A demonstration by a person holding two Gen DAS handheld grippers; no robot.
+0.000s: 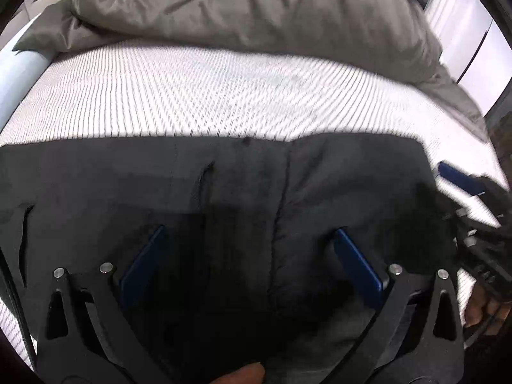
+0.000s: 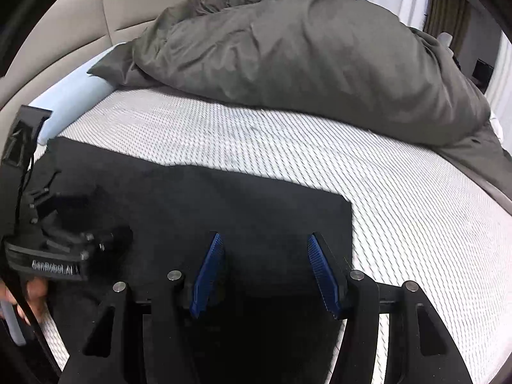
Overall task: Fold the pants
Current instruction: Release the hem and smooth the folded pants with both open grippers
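Note:
Dark grey pants (image 1: 256, 176) lie flat on a white ribbed mattress (image 1: 192, 89), with a centre seam and pocket slits showing. My left gripper (image 1: 249, 233) hovers open over the pants, its blue pads spread wide with nothing between them. My right gripper (image 2: 264, 240) is open too, over the right part of the pants (image 2: 224, 198) near their straight edge. The right gripper shows at the right edge of the left wrist view (image 1: 464, 179). The left gripper shows at the left of the right wrist view (image 2: 64, 233).
A bunched grey duvet (image 2: 304, 48) lies across the far side of the mattress (image 2: 416, 208). A pale blue pillow (image 2: 73, 102) sits at the far left by a beige padded headboard (image 2: 64, 41). Curtains (image 2: 448, 6) hang at the back right.

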